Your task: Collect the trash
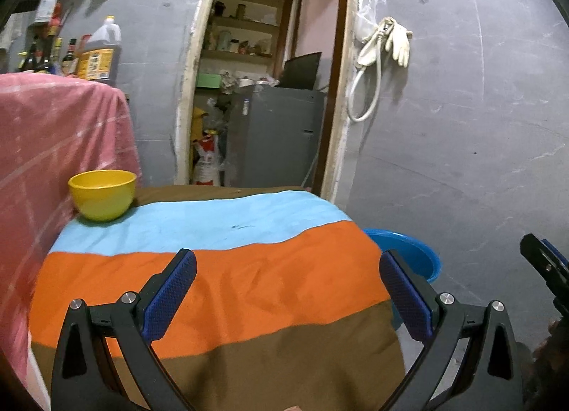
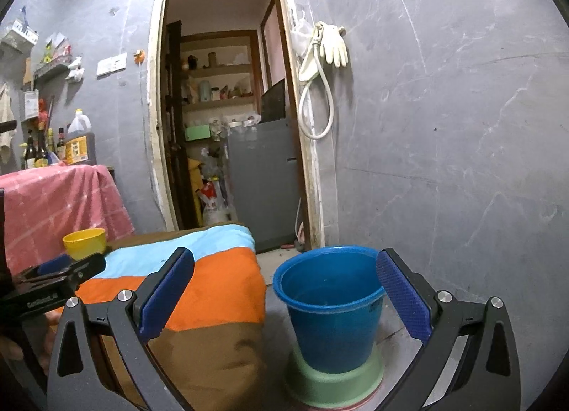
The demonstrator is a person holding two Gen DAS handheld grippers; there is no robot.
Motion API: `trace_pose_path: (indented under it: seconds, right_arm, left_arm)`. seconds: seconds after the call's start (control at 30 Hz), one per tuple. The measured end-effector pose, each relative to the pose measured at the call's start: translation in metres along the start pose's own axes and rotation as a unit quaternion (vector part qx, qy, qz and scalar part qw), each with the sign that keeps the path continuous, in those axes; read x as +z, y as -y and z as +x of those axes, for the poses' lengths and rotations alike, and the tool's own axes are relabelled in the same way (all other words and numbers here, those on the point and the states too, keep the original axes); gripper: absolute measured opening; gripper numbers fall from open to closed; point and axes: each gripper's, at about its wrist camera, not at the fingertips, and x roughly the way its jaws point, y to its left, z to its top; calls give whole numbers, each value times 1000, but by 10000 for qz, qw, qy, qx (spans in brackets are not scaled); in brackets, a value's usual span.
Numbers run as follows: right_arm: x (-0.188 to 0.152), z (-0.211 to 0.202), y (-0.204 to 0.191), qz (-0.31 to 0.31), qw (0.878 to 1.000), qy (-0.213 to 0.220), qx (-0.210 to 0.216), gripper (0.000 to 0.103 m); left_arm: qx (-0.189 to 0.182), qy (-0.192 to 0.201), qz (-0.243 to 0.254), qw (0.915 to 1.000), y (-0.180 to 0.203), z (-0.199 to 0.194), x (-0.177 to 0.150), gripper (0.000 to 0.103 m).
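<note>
**Both grippers spread wide, nothing gripped**

The blue bucket (image 2: 329, 307) is seen just ahead of the right gripper (image 2: 284, 290), between its fingers in the view, standing on a green base (image 2: 334, 382) on the floor. In the left wrist view its rim (image 1: 409, 251) is glimpsed to the right of the left gripper (image 1: 288, 290), beyond the bench edge. A yellow bowl (image 1: 103, 194) is set on the striped cloth (image 1: 231, 268) ahead-left of the left gripper. Both grippers are held wide apart and nothing is touched. No trash can be made out.
</note>
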Motion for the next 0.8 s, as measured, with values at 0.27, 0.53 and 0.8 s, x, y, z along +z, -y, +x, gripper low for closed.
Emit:
trace_pose_path:
  seconds: [0.27,0.53,0.8]
  right_arm:
    - [-17,-17,-14,-95,9999,92,17,103]
    - [-34,-23,-21,-264,9996,6,-38,103]
    - [-39,-25,-22,-298,9995,8,-52,103]
  left_arm:
    - [274,78,-2,9996,-9,-26,-23,101]
    - [514,251,120,9983,-11,-42,-38,101]
    - [611,265,144,9977,-15,-45,-50,101]
